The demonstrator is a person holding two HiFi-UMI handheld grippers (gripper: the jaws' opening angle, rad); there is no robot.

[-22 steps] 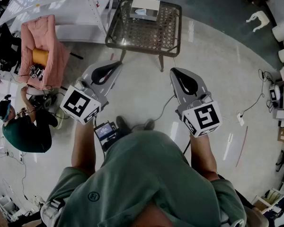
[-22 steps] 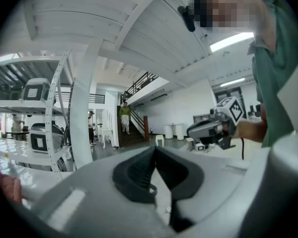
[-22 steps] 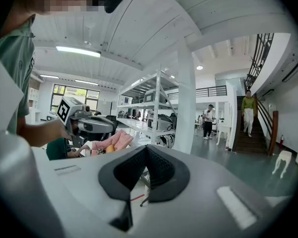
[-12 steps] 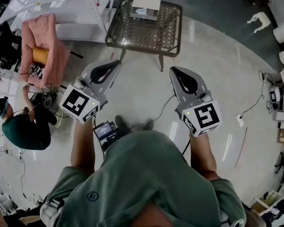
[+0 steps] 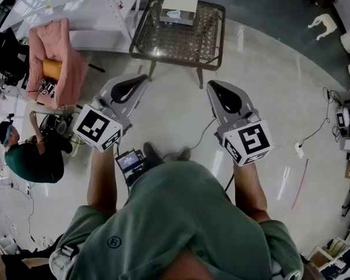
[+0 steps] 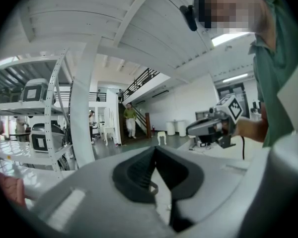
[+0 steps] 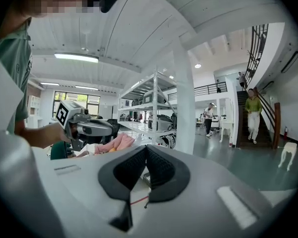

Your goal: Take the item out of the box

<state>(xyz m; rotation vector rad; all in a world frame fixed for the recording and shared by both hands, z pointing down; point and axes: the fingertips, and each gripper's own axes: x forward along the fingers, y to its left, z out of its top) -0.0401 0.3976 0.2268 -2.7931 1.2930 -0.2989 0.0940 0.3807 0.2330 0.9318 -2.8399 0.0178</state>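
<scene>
left hand-held gripper (image 5: 141, 79) closed, empty | right hand-held gripper (image 5: 212, 85) closed, empty | box (image 5: 178, 9) on table (image 5: 163, 39) ahead

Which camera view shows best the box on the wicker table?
The head view: the box sits in plain sight on the wicker table, seen from above. The left gripper view shows none of it; in the right gripper view I cannot make it out.

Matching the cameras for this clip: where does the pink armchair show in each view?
Head view: pink armchair, upper left.
Left gripper view: only a pink sliver at the bottom-left edge, possibly it.
Right gripper view: slightly left of centre, partly hidden.
Shared landmark: the white shelving rack.
</scene>
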